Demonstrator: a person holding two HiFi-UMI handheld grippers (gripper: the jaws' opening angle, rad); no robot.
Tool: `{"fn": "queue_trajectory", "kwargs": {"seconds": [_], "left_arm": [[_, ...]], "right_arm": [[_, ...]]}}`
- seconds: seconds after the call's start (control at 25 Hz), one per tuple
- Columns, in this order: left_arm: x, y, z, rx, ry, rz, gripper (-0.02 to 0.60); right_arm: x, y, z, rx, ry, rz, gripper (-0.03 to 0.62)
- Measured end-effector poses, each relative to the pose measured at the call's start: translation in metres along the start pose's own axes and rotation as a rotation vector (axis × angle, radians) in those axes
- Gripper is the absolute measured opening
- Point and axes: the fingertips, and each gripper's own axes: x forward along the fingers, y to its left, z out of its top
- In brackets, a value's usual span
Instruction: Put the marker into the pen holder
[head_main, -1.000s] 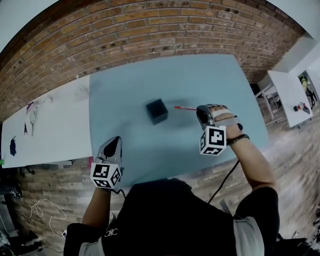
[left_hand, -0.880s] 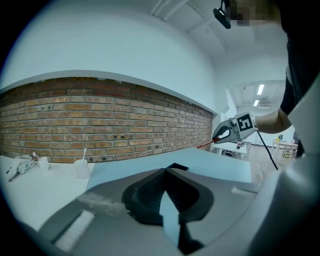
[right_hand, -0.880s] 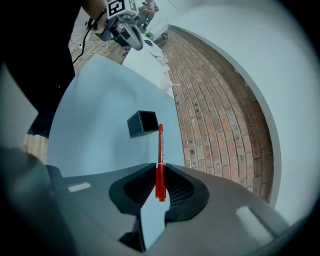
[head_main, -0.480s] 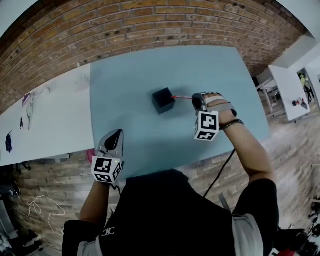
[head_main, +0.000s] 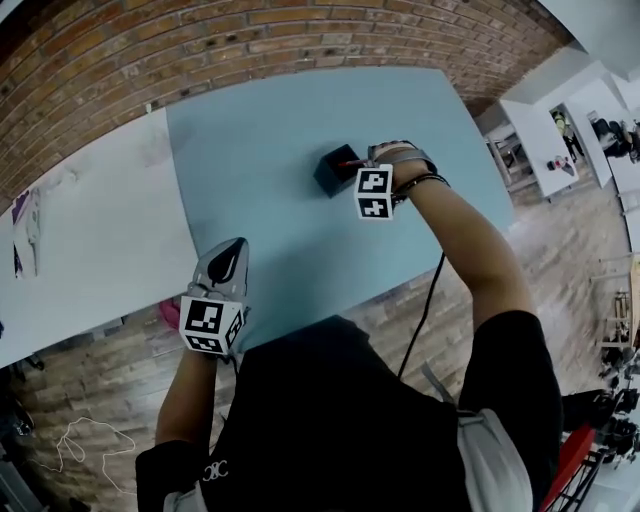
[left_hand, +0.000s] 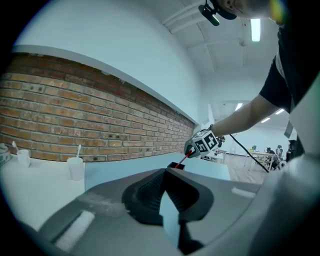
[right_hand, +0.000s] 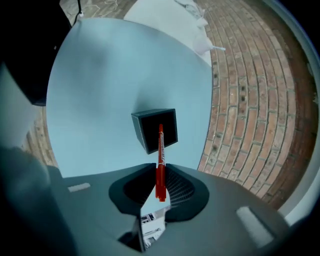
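Marker (right_hand: 160, 150) clamped between right gripper (right_hand: 160, 172) jaws, tip over pen holder (right_hand: 147, 132)

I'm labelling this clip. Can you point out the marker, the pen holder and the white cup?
marker (right_hand: 160, 161), right gripper view, middle of its red barrel.
pen holder (right_hand: 140, 131), right gripper view, its left wall.
white cup (left_hand: 76, 169), left gripper view, its side.

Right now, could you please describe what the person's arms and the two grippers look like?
Both grippers, the left gripper and the right gripper, are grey shells with black ribbed pads, each bearing a white cube of black square markers. A black cable trails from the right one; grey straps cross that hand. The person wears a black short-sleeved shirt.
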Motion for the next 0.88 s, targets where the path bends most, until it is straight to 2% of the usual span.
{"fn": "queue_trajectory", "kwargs": {"seconds": [0.2, 0.4, 0.56, 0.68, 0.8, 0.88], "left_arm": [[-0.020, 0.017, -0.010, -0.042, -0.005, 0.015, 0.008], [-0.034, 0.023, -0.010, -0.063, -0.013, 0.054, 0.008], [-0.043, 0.030, -0.018, -0.075, -0.001, 0.090, 0.008], [-0.048, 0.036, -0.023, -0.084, 0.009, 0.110, 0.008], [-0.048, 0.040, -0.026, -0.087, 0.018, 0.112, 0.008], [-0.045, 0.039, -0.025, -0.080, 0.021, 0.102, 0.008]], "right_arm": [[0.016, 0.005, 0.005, -0.050, 0.153, 0.120, 0.066], [0.037, 0.012, 0.007, -0.043, 0.210, 0.200, 0.066], [0.049, 0.012, 0.010, -0.031, 0.211, 0.227, 0.067], [0.054, 0.011, 0.015, 0.008, 0.190, 0.251, 0.094], [0.047, 0.003, 0.021, 0.042, 0.150, 0.260, 0.185], [0.039, -0.001, 0.023, 0.054, 0.116, 0.248, 0.209]]}}
